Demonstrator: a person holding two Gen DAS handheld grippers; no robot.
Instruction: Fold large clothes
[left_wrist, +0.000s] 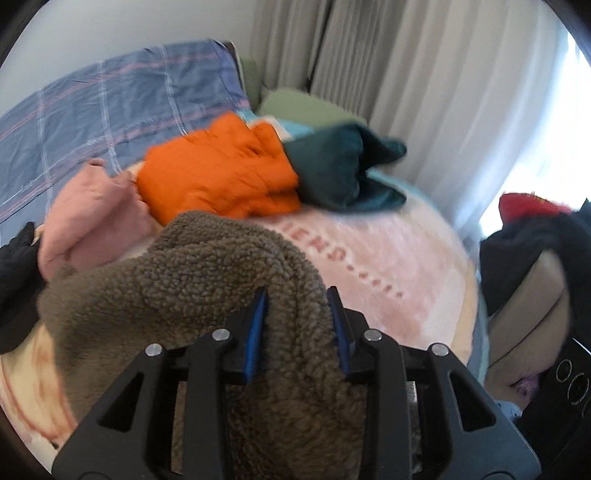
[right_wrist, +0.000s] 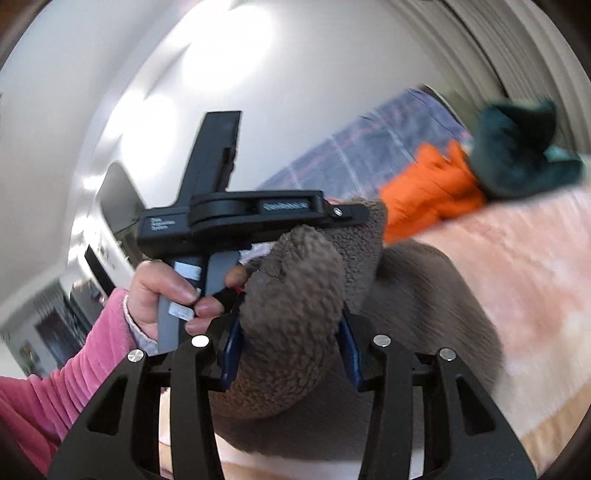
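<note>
A large brown fleece garment (left_wrist: 177, 280) hangs bunched above a bed. My left gripper (left_wrist: 297, 299) is shut on a thick fold of it between the blue pads. In the right wrist view my right gripper (right_wrist: 291, 325) is shut on another bunched fold of the same fleece (right_wrist: 295, 280). The left gripper's black body (right_wrist: 240, 214) and the hand holding it (right_wrist: 162, 291) show just ahead of the right gripper, close together. The rest of the fleece drapes down toward a pink blanket (left_wrist: 388, 266).
On the bed lie an orange puffy jacket (left_wrist: 221, 173), a dark teal garment (left_wrist: 340, 166), a pink garment (left_wrist: 96, 218) and a blue plaid quilt (left_wrist: 110, 103). Curtains (left_wrist: 406, 74) hang behind. A chair with dark clothes (left_wrist: 528, 258) stands at right.
</note>
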